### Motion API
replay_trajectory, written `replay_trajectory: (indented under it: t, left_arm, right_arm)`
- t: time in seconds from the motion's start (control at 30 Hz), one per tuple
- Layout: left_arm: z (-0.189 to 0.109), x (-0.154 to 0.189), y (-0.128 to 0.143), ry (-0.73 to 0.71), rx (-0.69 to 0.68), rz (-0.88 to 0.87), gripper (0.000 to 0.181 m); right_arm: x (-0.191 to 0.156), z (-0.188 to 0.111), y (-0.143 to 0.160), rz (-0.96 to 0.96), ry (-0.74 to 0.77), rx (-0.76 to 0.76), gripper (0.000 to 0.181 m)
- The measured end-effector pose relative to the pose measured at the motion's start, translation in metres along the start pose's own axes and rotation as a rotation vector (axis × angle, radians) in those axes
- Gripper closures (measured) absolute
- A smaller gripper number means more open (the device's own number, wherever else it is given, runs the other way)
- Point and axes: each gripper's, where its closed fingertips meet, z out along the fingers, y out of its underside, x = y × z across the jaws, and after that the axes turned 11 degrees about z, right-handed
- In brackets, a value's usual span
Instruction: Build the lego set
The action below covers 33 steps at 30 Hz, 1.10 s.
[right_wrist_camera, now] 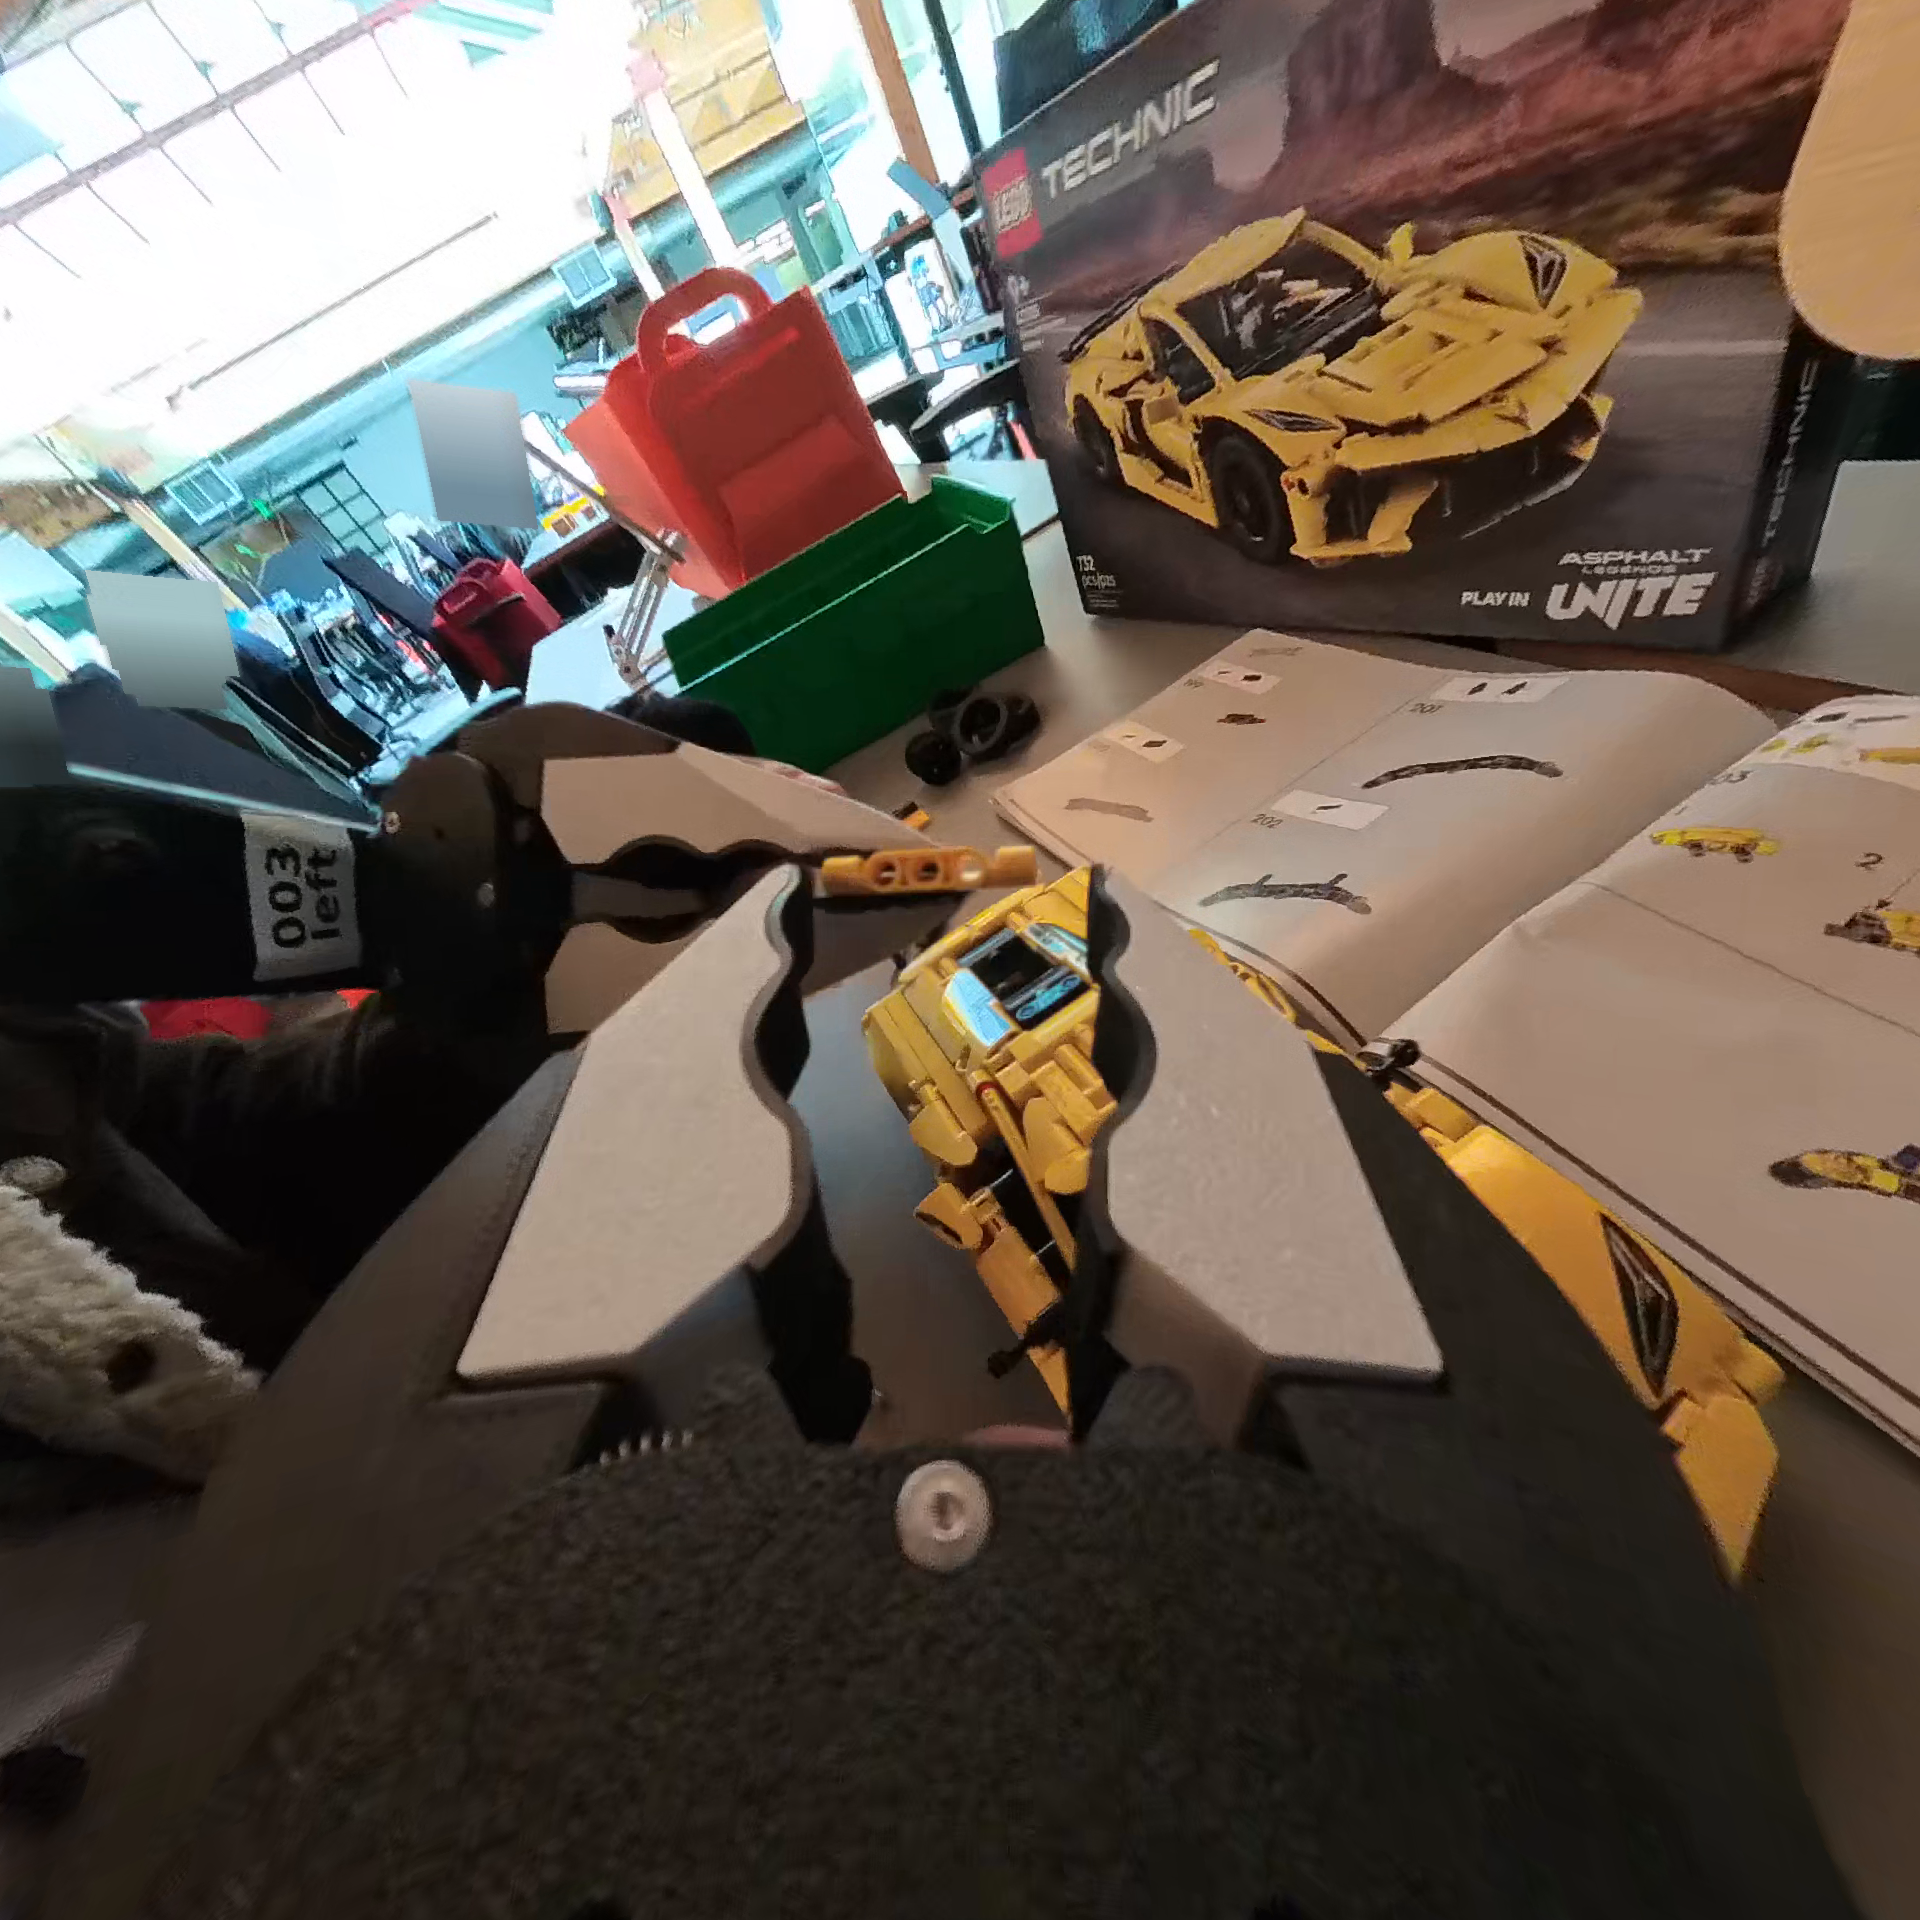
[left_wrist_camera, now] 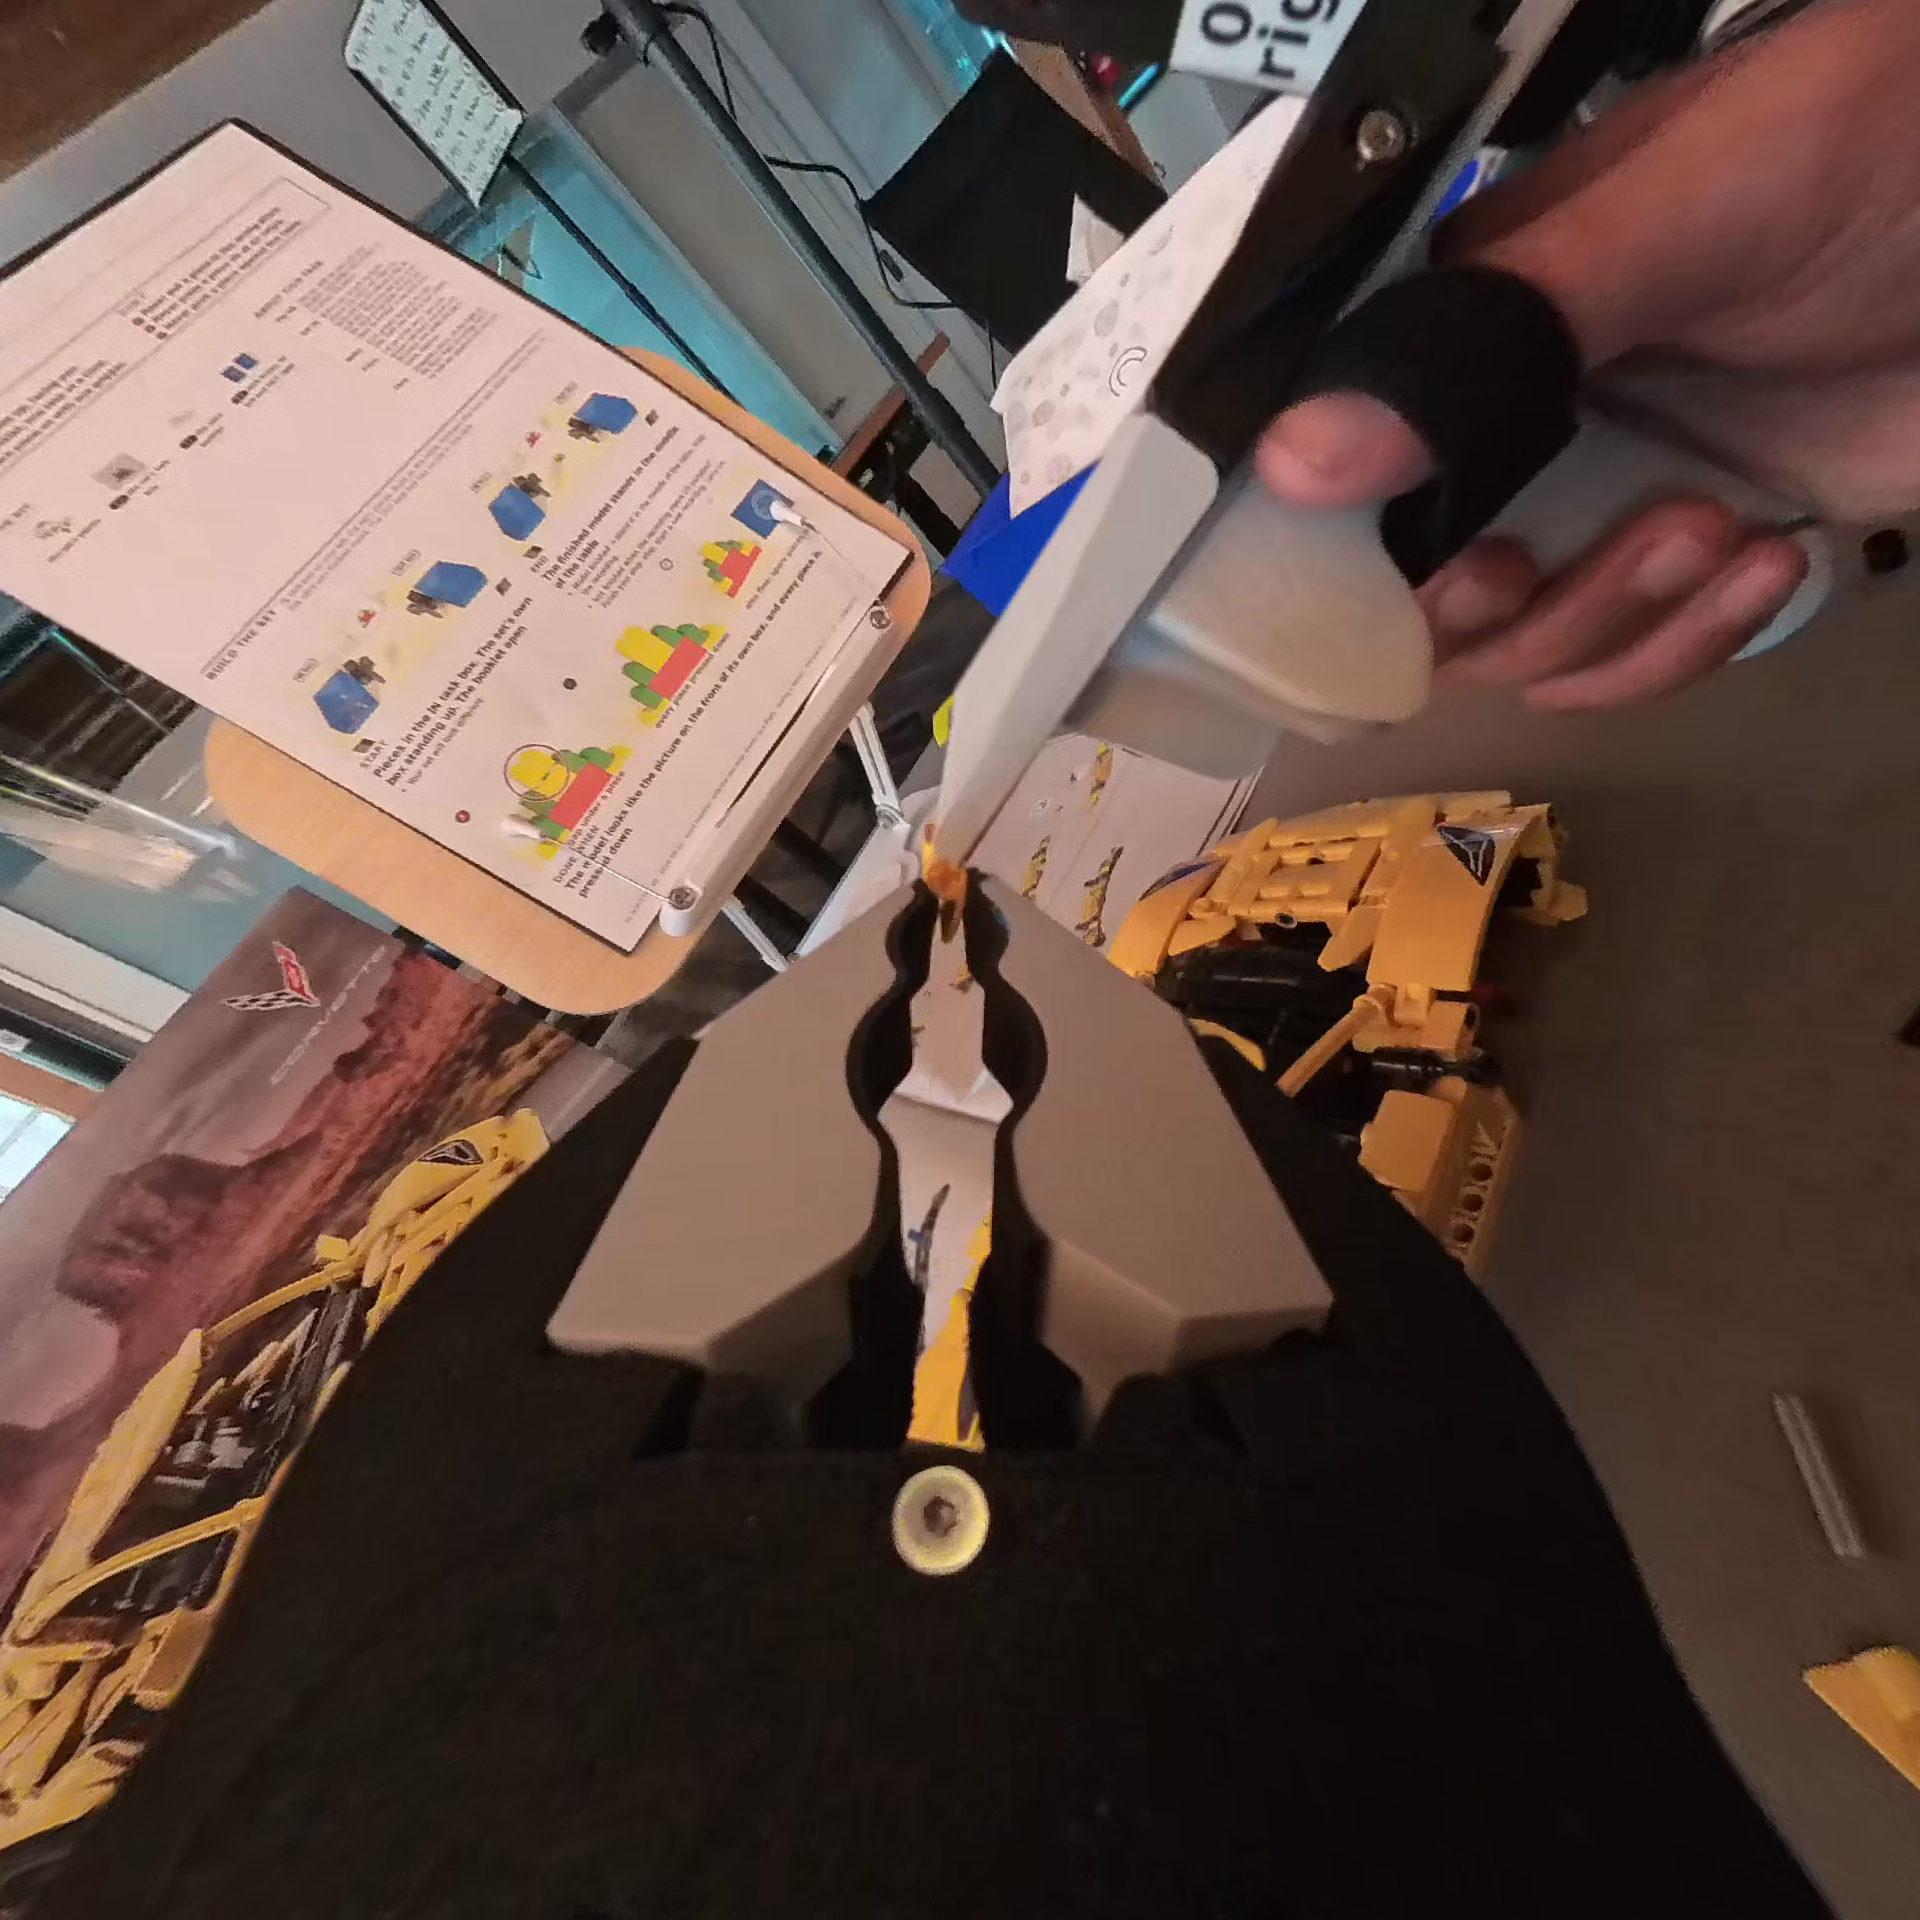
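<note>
Open-plan lab or workshop hall. Big bright windows (right_wrist_camera: 208, 208), rows of black chairs (right_wrist_camera: 353, 613) and other benches behind. Grey worktable (right_wrist_camera: 1849, 520) with laminated instruction sheet (left_wrist_camera: 416, 499) on stand, whiteboard (left_wrist_camera: 436, 94), cabling.

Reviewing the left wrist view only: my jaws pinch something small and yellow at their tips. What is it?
Observer: A short yellow Technic beam with a row of holes, held by one end in the left gripper.
Operator: Is the right gripper gripping anything?
Observer: No. The right gripper is open, jaws apart, with the yellow car model showing between them.
Operator: Any loose wheels around?
Observer: Black tyres lie on the table beside the green bin.
</note>
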Motion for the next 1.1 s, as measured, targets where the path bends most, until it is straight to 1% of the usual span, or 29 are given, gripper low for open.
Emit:
replay_trajectory:
  t: [0.03, 0.1, 0.2, 0.27, 0.3, 0.33, 0.4, 0.53, 0.63, 0.8, 0.87, 0.9, 0.97, 1.03, 1.07, 1.1]
  left_arm:
    - [0.0, 0.0, -0.002, -0.005, 0.008, 0.011, 0.176]
    - [0.0, 0.003, -0.002, -0.006, -0.002, 0.041, 0.176]
    - [-0.001, 0.003, -0.004, -0.015, 0.009, 0.064, 0.176]
    - [-0.003, 0.001, -0.008, -0.038, 0.035, 0.084, 0.175]
    - [-0.004, -0.001, -0.01, -0.06, 0.044, 0.099, 0.171]
    - [-0.004, -0.002, -0.011, -0.082, 0.048, 0.108, 0.163]
    - [-0.005, -0.002, -0.013, -0.094, 0.058, 0.119, 0.157]
    - [-0.004, 0.005, -0.014, -0.066, 0.063, 0.128, 0.159]
    - [-0.004, 0.009, -0.013, -0.049, 0.059, 0.15, 0.173]
    - [-0.004, 0.01, -0.012, -0.049, 0.046, 0.173, 0.174]
    - [-0.006, 0.009, -0.014, -0.046, 0.052, 0.168, 0.174]
    - [-0.007, 0.008, -0.014, -0.039, 0.054, 0.15, 0.174]
    - [-0.008, -0.001, -0.004, -0.036, 0.027, 0.081, 0.174]
    - [-0.01, -0.014, 0.008, -0.037, 0.015, -0.055, 0.174]
    - [-0.011, -0.018, 0.014, -0.027, 0.016, -0.147, 0.174]
    - [-0.011, -0.022, 0.018, -0.015, 0.023, -0.246, 0.174]
  right_arm:
    - [-0.002, 0.001, 0.002, -0.009, -0.005, -0.01, 0.129]
    - [-0.005, 0.003, 0.004, -0.028, -0.009, -0.017, 0.138]
    - [-0.006, 0.001, 0.004, -0.075, 0.009, -0.022, 0.139]
    - [-0.01, 0.001, 0.005, -0.077, -0.014, -0.031, 0.139]
    - [-0.012, 0.0, 0.006, -0.072, -0.033, -0.045, 0.139]
    - [-0.013, 0.0, 0.008, -0.068, -0.045, -0.059, 0.139]
    - [-0.015, 0.0, 0.011, -0.061, -0.064, -0.073, 0.139]
    - [-0.016, 0.001, 0.016, -0.071, -0.072, -0.103, 0.139]
    - [-0.017, 0.0, 0.016, -0.086, -0.066, -0.11, 0.139]
    - [-0.016, 0.0, 0.018, -0.105, -0.048, -0.112, 0.139]
    - [-0.019, -0.001, 0.017, -0.096, -0.072, -0.108, 0.139]
    - [-0.021, -0.004, 0.014, -0.077, -0.101, -0.102, 0.139]
    - [-0.021, -0.019, -0.005, -0.043, -0.149, -0.03, 0.139]
    - [-0.009, -0.042, -0.021, -0.121, -0.086, 0.023, 0.139]
    - [-0.007, -0.053, -0.023, -0.194, -0.045, 0.026, 0.14]
    - [-0.01, -0.063, -0.018, -0.26, -0.018, 0.005, 0.14]
